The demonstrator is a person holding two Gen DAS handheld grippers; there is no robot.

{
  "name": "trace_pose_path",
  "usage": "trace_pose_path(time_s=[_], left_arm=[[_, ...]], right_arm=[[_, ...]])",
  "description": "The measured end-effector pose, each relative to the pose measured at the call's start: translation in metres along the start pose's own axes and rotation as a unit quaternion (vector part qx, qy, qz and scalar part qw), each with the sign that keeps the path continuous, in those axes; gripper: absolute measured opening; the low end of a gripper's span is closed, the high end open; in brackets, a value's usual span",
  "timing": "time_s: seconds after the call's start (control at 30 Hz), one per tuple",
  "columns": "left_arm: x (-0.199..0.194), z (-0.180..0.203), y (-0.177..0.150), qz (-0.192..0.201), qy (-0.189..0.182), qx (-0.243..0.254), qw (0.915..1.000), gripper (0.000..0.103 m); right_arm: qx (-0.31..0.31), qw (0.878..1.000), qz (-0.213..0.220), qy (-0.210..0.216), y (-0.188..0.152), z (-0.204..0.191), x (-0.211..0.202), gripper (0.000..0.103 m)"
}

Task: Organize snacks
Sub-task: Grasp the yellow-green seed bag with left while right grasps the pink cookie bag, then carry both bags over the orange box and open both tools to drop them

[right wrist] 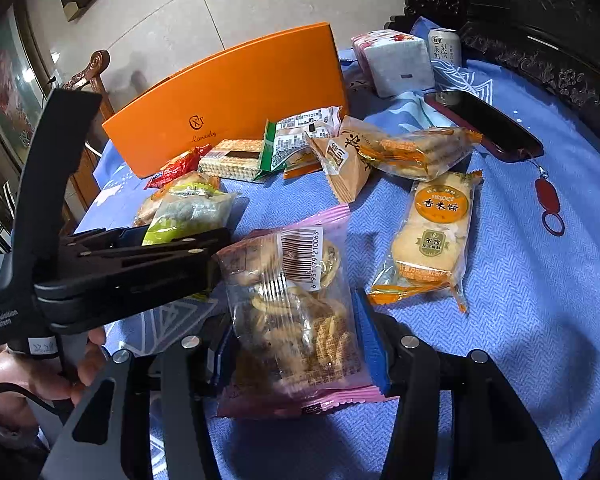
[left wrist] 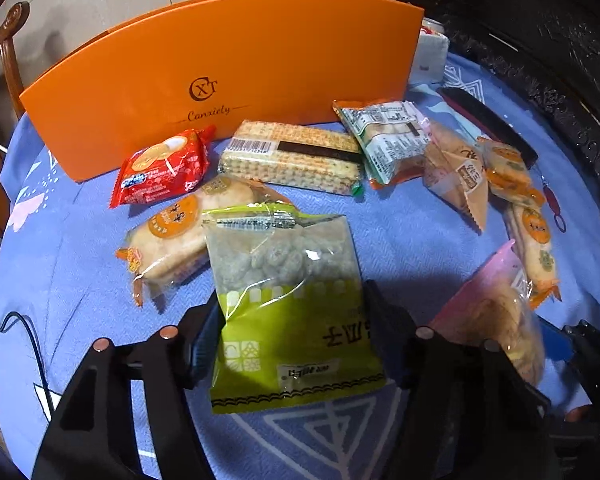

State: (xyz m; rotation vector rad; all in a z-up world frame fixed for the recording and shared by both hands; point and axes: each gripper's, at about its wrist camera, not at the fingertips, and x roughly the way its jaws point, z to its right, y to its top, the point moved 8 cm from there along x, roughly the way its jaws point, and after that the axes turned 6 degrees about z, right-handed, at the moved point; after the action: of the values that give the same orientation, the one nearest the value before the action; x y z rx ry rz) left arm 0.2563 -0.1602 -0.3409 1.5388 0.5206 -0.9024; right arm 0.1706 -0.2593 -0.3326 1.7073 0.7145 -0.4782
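Observation:
My left gripper (left wrist: 292, 316) is shut on a green snack bag (left wrist: 288, 300) and holds it above the blue tablecloth; it also shows in the right wrist view (right wrist: 188, 210). My right gripper (right wrist: 296, 344) is shut on a pink-edged cookie bag (right wrist: 292, 308), seen in the left wrist view (left wrist: 496, 312) at lower right. An orange gift box (left wrist: 220, 76) stands upright at the back of the table. Loose snacks lie in front of it: a red packet (left wrist: 160, 168), a cracker pack (left wrist: 292, 156), a green-and-white pack (left wrist: 388, 136) and rice cracker packs (right wrist: 432, 232).
A dark phone (right wrist: 484, 124) with a red charm (right wrist: 546, 196) lies at the right. A tissue pack (right wrist: 400, 60) and a drink can (right wrist: 442, 46) stand behind it. A carved dark chair back (right wrist: 540, 40) borders the table on the right. A wooden chair (left wrist: 8, 52) stands at left.

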Motion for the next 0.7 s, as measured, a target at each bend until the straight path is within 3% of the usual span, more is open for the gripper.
trace_pose_path(time_s=[0.13, 0.5, 0.7], left_arm=[[-0.017, -0.007, 0.0, 0.02, -0.032, -0.021, 0.9991, 0.062], [-0.07, -0.032, 0.004, 0.082, -0.056, -0.028, 0.9947, 0.062], [-0.113, -0.062, 0.034, 0.138, -0.052, -0.045, 0.9881, 0.062]], right_arm=[[0.0, 1.0, 0.0, -0.001, 0.0, 0.0, 0.0, 0.053], [-0.012, 1.0, 0.01, -0.018, 0.003, -0.005, -0.006, 0.049], [-0.021, 0.998, 0.063, -0.008, 0.041, -0.021, -0.031, 0.049]])
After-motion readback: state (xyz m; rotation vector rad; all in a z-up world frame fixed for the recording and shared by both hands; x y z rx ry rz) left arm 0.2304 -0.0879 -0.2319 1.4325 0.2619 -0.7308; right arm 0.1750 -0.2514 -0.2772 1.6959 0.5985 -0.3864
